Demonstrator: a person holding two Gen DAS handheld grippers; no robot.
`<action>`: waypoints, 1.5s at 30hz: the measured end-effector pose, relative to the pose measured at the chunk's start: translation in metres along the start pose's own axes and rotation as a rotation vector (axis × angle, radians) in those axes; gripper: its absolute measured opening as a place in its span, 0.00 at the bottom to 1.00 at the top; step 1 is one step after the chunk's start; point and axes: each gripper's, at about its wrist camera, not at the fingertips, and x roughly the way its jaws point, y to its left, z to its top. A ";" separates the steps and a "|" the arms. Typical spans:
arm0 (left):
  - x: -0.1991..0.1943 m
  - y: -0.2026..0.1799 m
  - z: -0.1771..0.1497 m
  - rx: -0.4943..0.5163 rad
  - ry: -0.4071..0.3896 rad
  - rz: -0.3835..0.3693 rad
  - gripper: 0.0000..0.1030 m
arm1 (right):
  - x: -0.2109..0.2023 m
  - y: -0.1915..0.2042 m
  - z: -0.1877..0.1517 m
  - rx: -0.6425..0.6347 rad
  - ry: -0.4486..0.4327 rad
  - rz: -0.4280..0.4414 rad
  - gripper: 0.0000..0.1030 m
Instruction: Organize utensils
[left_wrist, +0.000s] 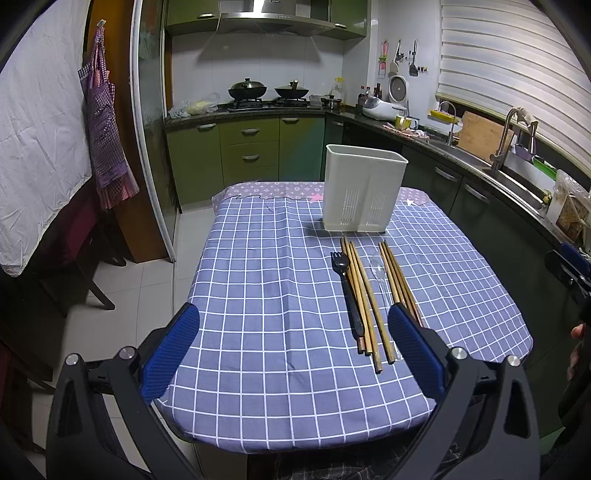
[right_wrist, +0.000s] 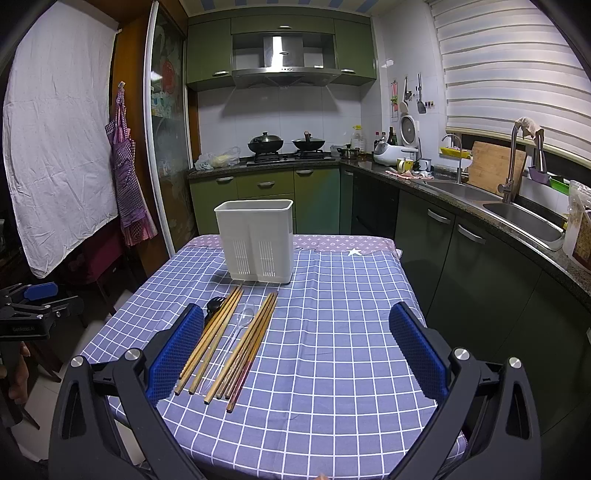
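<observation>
The chopsticks (left_wrist: 364, 299), a black fork (left_wrist: 345, 291) and a clear spoon (left_wrist: 382, 280) lie side by side on the checked tabletop (left_wrist: 258, 295), just inside the left gripper's (left_wrist: 293, 343) right finger and the right gripper's (right_wrist: 297, 345) left finger. Beyond them stands the white utensil holder (left_wrist: 364, 188), upright. Both grippers hover wide open, holding nothing.

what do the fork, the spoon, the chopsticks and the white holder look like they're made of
Fork: matte black, probably plastic, with no metallic shine. Spoon: clear plastic by the look of it; the checked cloth shows through. Chopsticks: brown with a dull finish, likely wood or bamboo. Holder: opaque white with moulded slots low on its front, apparently plastic.
</observation>
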 end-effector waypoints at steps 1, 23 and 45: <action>0.000 0.000 0.000 0.000 0.000 0.001 0.94 | 0.000 0.000 0.000 0.001 0.000 0.000 0.96; 0.020 -0.001 0.005 0.011 0.051 -0.010 0.94 | 0.025 -0.022 -0.003 0.076 0.118 -0.017 0.96; 0.210 -0.050 0.056 0.038 0.529 -0.033 0.64 | 0.189 -0.091 0.017 0.167 0.740 0.181 0.70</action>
